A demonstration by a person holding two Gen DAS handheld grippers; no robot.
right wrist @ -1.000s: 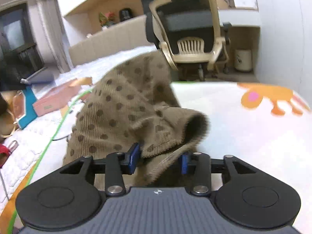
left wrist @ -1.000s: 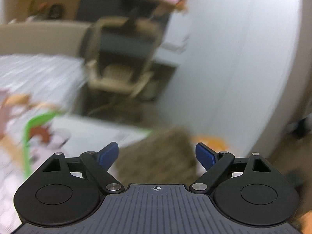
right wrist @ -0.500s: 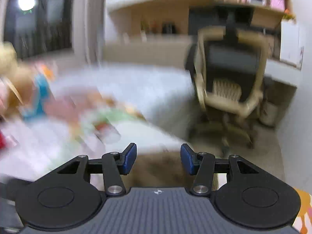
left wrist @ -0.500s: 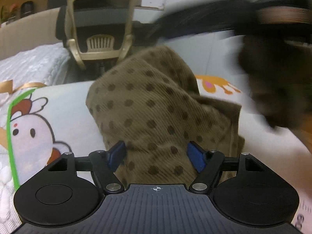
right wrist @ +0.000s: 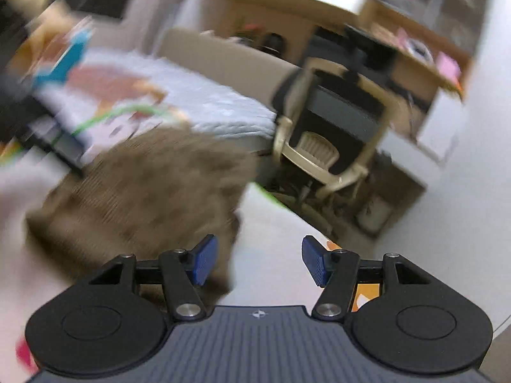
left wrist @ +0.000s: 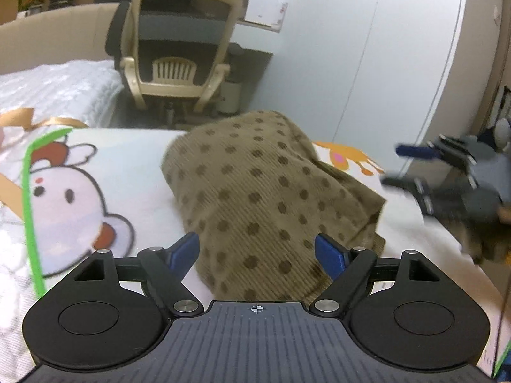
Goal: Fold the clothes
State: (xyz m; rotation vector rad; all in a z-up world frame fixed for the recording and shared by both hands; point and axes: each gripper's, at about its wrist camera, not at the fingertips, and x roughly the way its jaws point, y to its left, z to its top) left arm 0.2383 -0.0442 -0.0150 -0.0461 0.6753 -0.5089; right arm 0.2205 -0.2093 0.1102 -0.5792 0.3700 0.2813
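The cartoon-printed mat (left wrist: 134,166) carries the work; an office chair (left wrist: 174,54) stands beyond its far edge and plays no part. On the mat lies the brown dotted garment (left wrist: 252,198), bunched into a loose mound rather than spread flat, its long axis running from the near edge, by the left tool, toward the far edge. The garment sits directly ahead of the left gripper (left wrist: 257,250), its near hem lying between the blue fingers (left wrist: 185,249), which are spread wide and grip nothing; whether they touch cloth cannot be told. The left gripper is judged the nearer of the two, held low and level, pointing along the garment. The right gripper (right wrist: 258,263) appears in the left view at the mat's right edge, well apart from the mound. In its own blurred view its fingers are likewise spread and empty, the garment (right wrist: 153,188) lying ahead and to its left, the tool tilted.
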